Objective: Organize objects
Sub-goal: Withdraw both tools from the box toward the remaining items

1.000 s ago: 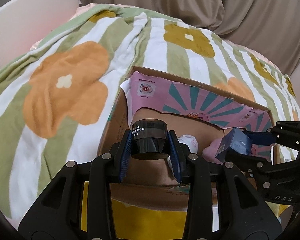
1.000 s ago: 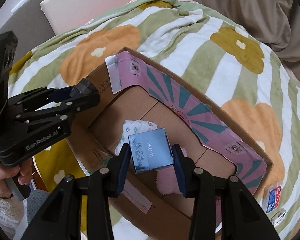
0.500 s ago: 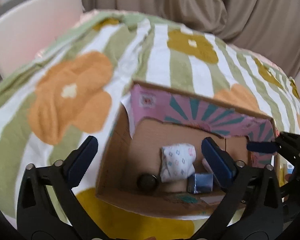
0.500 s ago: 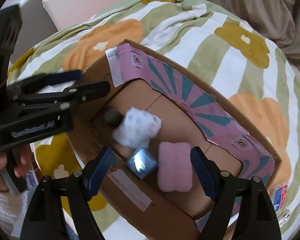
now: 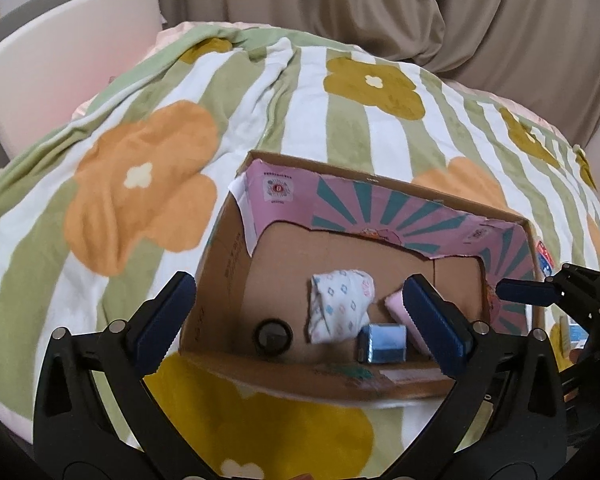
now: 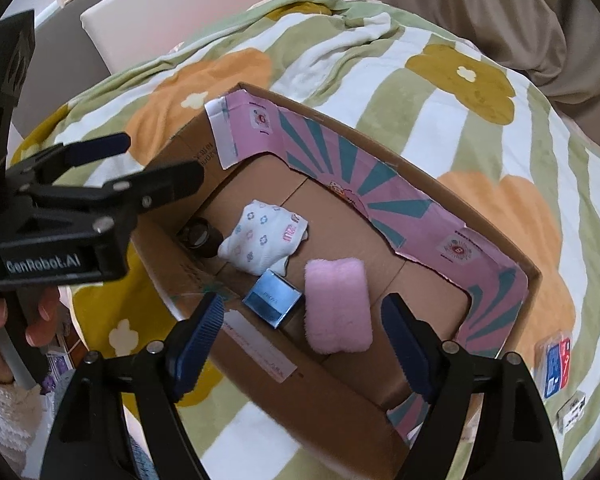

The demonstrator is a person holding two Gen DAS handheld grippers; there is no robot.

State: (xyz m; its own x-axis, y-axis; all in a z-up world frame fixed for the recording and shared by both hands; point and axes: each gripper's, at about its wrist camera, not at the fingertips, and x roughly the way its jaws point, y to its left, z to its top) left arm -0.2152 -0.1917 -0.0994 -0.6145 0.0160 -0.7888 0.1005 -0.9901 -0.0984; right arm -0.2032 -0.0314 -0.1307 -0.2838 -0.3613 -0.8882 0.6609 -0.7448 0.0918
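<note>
An open cardboard box (image 5: pixel 300 380) (image 6: pixel 320 400) with a pink lining sits on the flowered blanket. On its floor lie a dark jar (image 5: pixel 272 336) (image 6: pixel 198 236), a white patterned cloth (image 5: pixel 340 304) (image 6: pixel 264 240), a blue box (image 5: pixel 384 342) (image 6: pixel 274 298) and a pink fluffy pad (image 5: pixel 396 306) (image 6: pixel 336 304). My left gripper (image 5: pixel 298 292) (image 6: pixel 156 158) hangs open above the box's left end, with nothing between its fingers. Above the near wall, my right gripper (image 6: pixel 304 304) is open and empty too. One of its fingers (image 5: pixel 524 294) shows at the right of the left wrist view.
The green-striped blanket (image 5: pixel 160 184) covers the bed all round the box. A white board (image 5: pixel 60 72) stands at the far left and beige curtains (image 5: pixel 420 12) hang behind. Small packets (image 6: pixel 556 364) lie on the blanket to the box's right. A hand (image 6: pixel 40 320) holds the left gripper.
The left gripper has let go of the dark jar and the right of the blue box. Both now lie in the box. Both grippers have opened and drawn back from it.
</note>
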